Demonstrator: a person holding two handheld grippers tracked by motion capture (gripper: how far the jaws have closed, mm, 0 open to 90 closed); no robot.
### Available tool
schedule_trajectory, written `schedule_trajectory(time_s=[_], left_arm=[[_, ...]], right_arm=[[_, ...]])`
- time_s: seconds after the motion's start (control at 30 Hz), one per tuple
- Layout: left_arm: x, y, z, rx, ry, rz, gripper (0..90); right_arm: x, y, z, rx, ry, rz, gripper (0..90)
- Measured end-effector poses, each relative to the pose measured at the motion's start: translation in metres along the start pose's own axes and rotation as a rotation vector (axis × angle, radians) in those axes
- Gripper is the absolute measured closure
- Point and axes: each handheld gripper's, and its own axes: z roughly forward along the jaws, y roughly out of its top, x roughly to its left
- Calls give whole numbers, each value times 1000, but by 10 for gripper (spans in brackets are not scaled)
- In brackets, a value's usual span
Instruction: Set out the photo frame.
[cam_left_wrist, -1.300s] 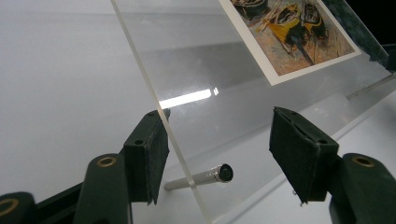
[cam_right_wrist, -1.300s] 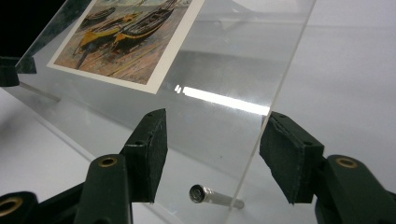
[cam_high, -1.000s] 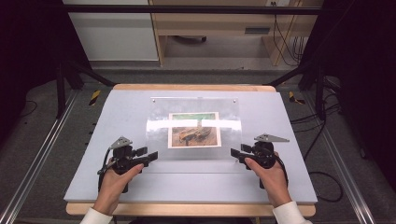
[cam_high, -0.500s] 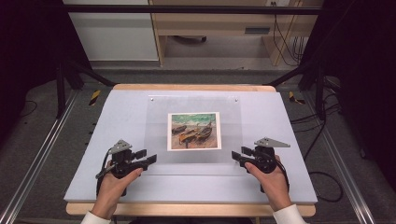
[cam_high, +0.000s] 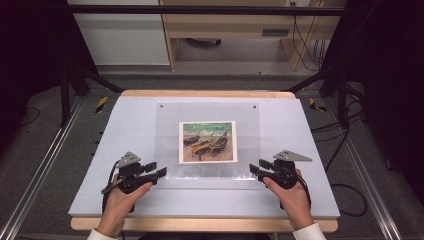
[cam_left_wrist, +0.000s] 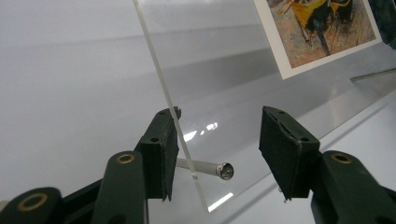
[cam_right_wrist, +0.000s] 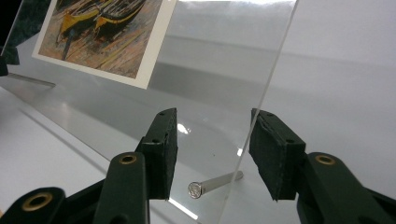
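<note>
A clear acrylic sheet (cam_high: 167, 130) lies over a boat picture (cam_high: 208, 141) on the pale mat (cam_high: 125, 120). My left gripper (cam_high: 156, 170) is at the sheet's near left corner and my right gripper (cam_high: 256, 170) at its near right corner. In the left gripper view the sheet's edge (cam_left_wrist: 161, 84) runs down past the left jaw, and a small silver pin (cam_left_wrist: 208, 167) lies between the open jaws of the left gripper (cam_left_wrist: 219, 140). In the right gripper view another pin (cam_right_wrist: 212, 183) pokes through the sheet (cam_right_wrist: 224, 70) between the right gripper's (cam_right_wrist: 212, 135) jaws. Both pairs of jaws have just been closing; the pads do not press on the pins.
The picture (cam_left_wrist: 322, 32) (cam_right_wrist: 100, 37) sits mid-sheet, away from both corners. Two small holes (cam_high: 161, 106) (cam_high: 254, 106) mark the sheet's far corners. The table's wooden front edge (cam_high: 200, 224) runs just behind my hands. Metal rails (cam_high: 40, 170) and cables flank the table on the floor.
A bright glare band across the sheet and picture has gone and the picture shows whole. Both grippers' jaws stand narrower. The hands have stayed at the near corners.
</note>
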Motion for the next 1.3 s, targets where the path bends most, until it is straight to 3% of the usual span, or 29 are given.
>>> schedule_trajectory(time_s=[0.53,0.87,1.3], left_arm=[[-1,-5,-6,12,-4,35,526],[-9,-11,-9,18,37,77,540],[-11,-15,-12,17,45,74,571]], right_arm=[[2,-6,-7,1,-2,-6,589],[5,-10,-12,9,-8,-27,633],[7,-15,-15,11,-14,-31,659]])
